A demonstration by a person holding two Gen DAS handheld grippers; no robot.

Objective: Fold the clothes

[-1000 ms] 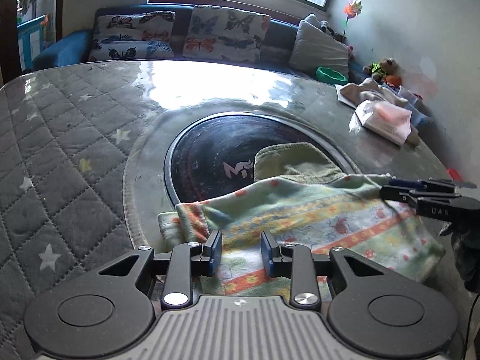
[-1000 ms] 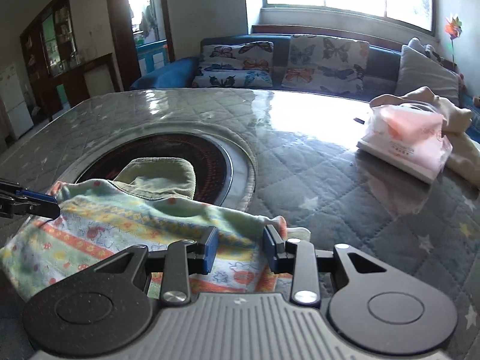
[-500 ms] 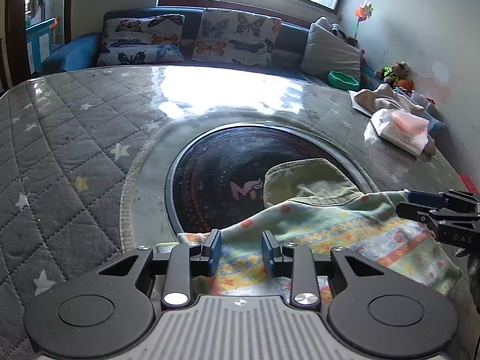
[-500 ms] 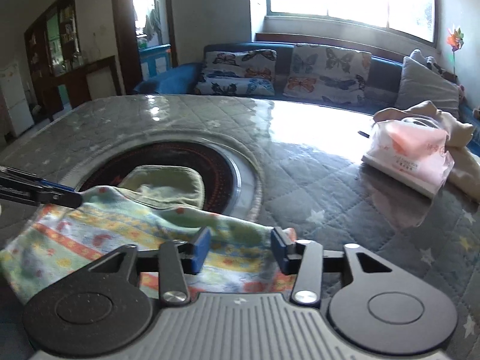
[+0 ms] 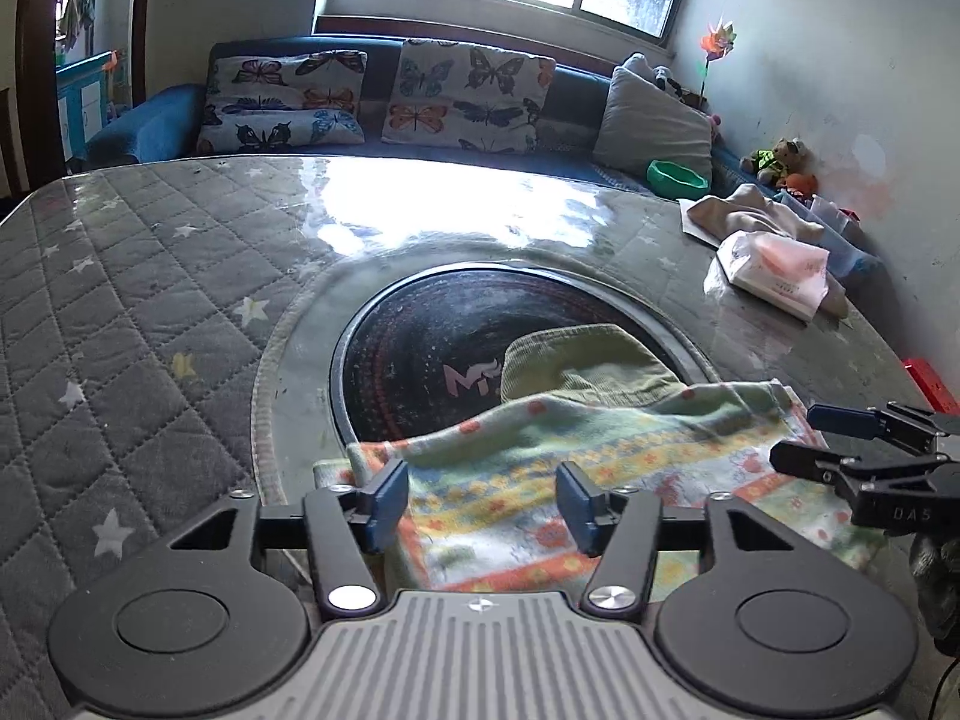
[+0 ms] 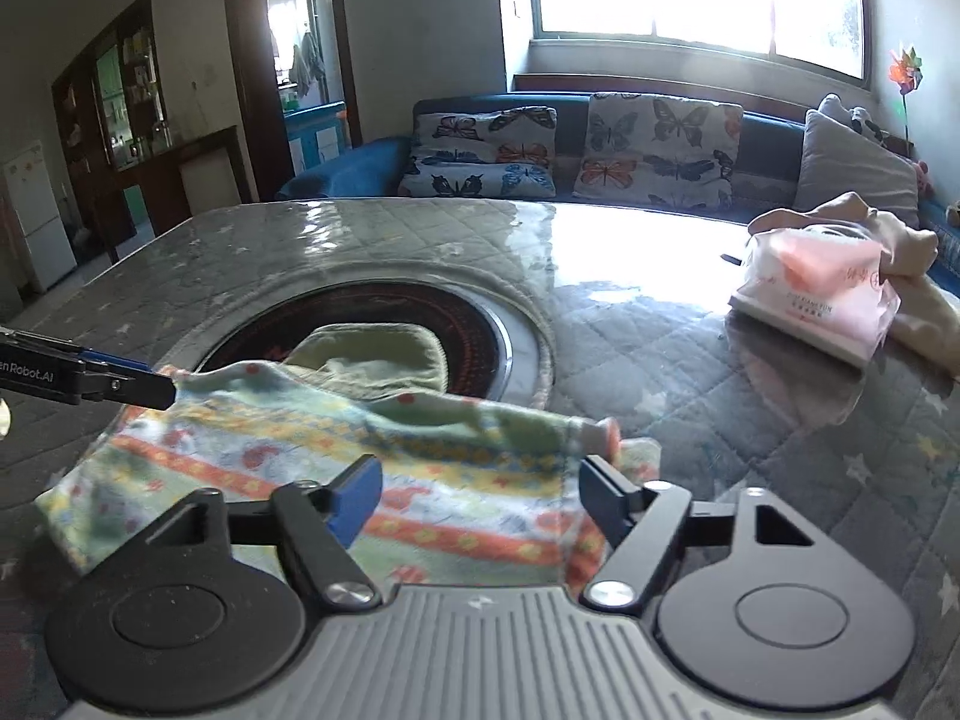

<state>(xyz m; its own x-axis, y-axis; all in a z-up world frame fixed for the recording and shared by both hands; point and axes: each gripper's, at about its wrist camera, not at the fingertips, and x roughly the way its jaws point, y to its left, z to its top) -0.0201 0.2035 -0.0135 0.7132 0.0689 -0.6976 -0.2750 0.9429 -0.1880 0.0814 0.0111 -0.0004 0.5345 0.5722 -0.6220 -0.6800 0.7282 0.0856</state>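
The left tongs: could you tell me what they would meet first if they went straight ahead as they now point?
Probably the patterned cloth, which lies directly between and ahead of the open left tongs. Beyond it is the green garment on the dark round inset. Depth is hard to judge here.

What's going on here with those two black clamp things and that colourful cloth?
A person is folding clothes with a hand-held gripper in each hand. The left gripper and the right gripper both stand open over the striped patterned garment, which lies on the quilted table, partly over a dark round inset. An olive-green cloth lies partly beneath it. Neither gripper is holding the garment. A tissue pack sits off to the side.
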